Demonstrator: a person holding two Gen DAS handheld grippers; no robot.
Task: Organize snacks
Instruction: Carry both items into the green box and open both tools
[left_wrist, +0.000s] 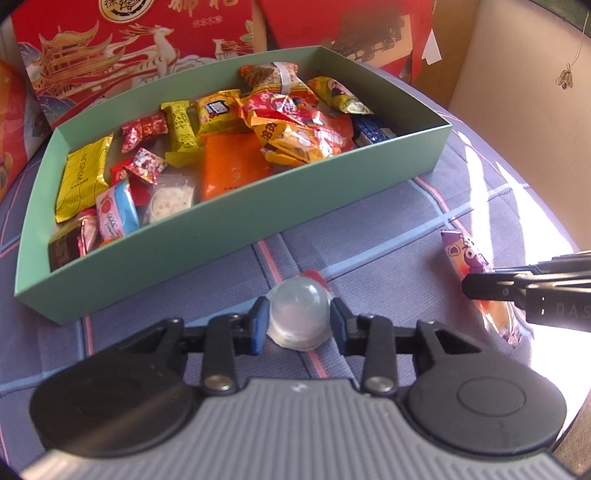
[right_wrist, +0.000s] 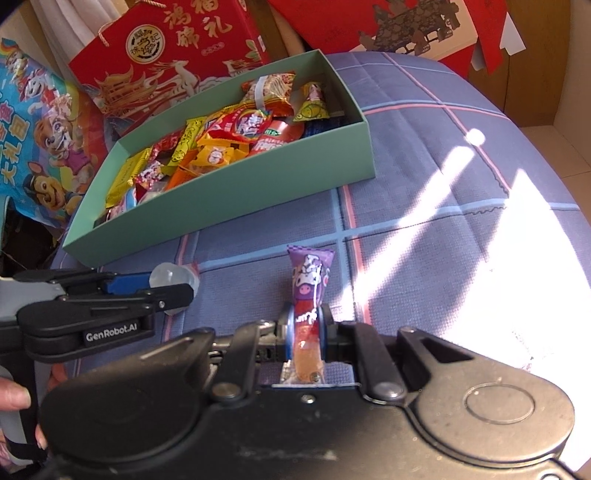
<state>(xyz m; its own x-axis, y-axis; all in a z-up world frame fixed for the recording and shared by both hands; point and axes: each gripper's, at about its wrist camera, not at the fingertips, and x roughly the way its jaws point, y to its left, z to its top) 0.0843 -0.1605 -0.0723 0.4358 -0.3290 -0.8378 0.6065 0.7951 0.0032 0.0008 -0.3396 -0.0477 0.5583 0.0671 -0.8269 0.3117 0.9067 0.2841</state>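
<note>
A green box (left_wrist: 229, 236) holds several wrapped snacks; it also shows in the right wrist view (right_wrist: 236, 195). My left gripper (left_wrist: 298, 319) is shut on a clear jelly cup (left_wrist: 298, 308) on the checked cloth in front of the box; the cup also shows in the right wrist view (right_wrist: 171, 276). My right gripper (right_wrist: 306, 328) is shut on a purple jelly stick (right_wrist: 308, 291) lying on the cloth. In the left wrist view the stick (left_wrist: 467, 256) lies at the right under the right gripper (left_wrist: 491, 291).
Red gift boxes (left_wrist: 122, 48) and a cartoon bag (right_wrist: 40, 136) stand behind the green box. A cardboard wall (left_wrist: 524, 85) rises at the right. A bluish checked cloth (right_wrist: 443, 206) covers the table, with bright sun patches at the right.
</note>
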